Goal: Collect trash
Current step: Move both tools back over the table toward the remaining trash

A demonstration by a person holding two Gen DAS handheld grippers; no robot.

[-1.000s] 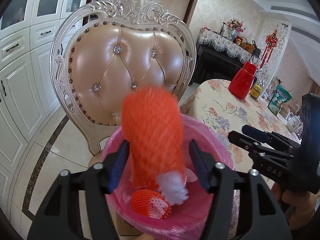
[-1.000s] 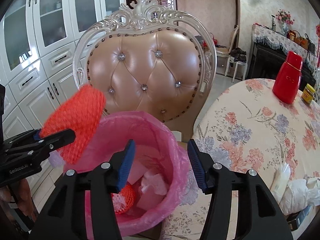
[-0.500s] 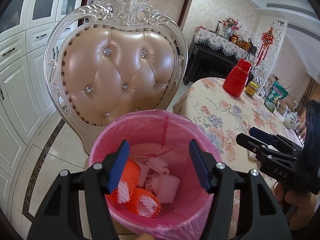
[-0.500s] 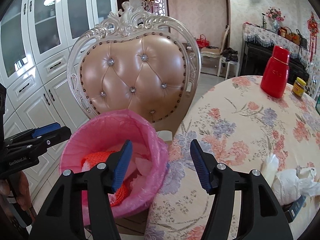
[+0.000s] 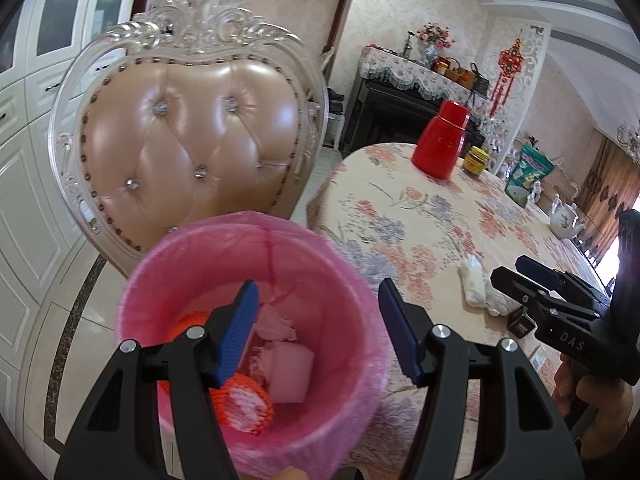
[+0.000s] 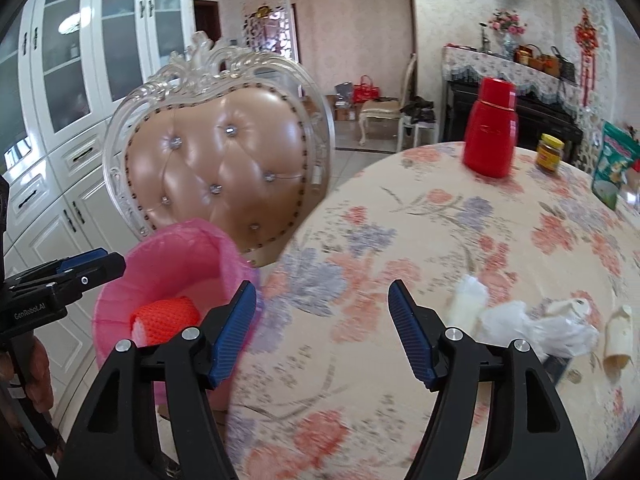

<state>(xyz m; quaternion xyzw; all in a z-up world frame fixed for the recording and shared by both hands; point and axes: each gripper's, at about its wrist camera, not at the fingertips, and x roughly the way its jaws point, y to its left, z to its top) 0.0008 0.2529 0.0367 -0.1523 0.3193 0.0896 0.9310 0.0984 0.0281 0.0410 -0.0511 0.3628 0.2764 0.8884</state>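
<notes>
Trash is lying crumpled on the floral bench, just right of the right gripper, whose jaws are gaping wide and holding nothing. Left gripper is hanging above the pink-lined bin beside the bench edge, jaws spread wide and gripping nothing, orange netting sitting below them.

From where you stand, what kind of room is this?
Most likely a home dining room: a round table under a floral cloth, an ornate padded chair drawn up beside it, and white glass-fronted cabinets along the wall. A pink-lined trash bin stands by the table.
</notes>
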